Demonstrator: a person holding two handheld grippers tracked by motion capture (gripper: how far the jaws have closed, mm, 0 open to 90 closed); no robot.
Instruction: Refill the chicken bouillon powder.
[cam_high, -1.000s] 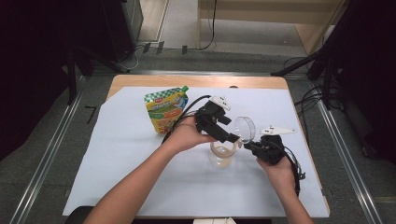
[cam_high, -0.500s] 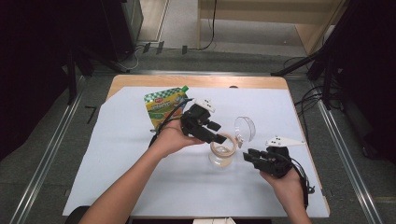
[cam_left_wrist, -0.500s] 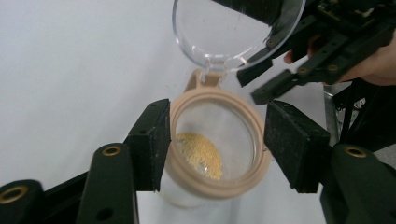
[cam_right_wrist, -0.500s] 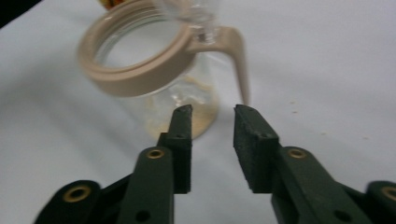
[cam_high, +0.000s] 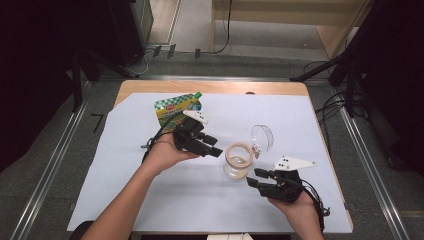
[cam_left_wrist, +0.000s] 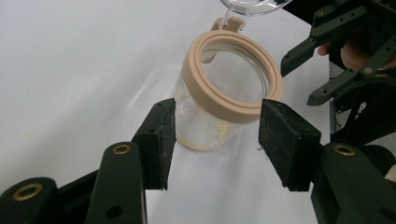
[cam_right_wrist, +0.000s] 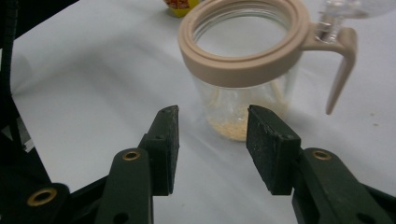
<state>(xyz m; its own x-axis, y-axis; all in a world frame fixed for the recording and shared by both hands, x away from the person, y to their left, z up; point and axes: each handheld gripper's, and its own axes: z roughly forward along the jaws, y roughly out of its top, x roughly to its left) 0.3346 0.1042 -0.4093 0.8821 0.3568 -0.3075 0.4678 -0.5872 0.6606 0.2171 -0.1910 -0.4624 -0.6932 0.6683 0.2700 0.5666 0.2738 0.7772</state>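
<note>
The right gripper (cam_high: 252, 179), jaws just opening and empty, has backed off to five o'clock of the jar (cam_high: 237, 160); the left gripper (cam_high: 216, 146), half-narrowed, empty, nears it.

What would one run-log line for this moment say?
jar: open, upright | left gripper: closing, beside jar | right gripper: opening, empty

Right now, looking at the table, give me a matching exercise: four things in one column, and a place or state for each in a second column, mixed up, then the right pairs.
Things:
1. jar
2. lid
3. pouch
4. right gripper

Places or states:
A. lying flat near the table's far edge
B. flipped open, hinged behind the rim
C. jaws apart, nothing between them
D. standing upright, a little pale powder at the bottom

Pairs: 1-D, 2-B, 3-A, 4-C
</note>
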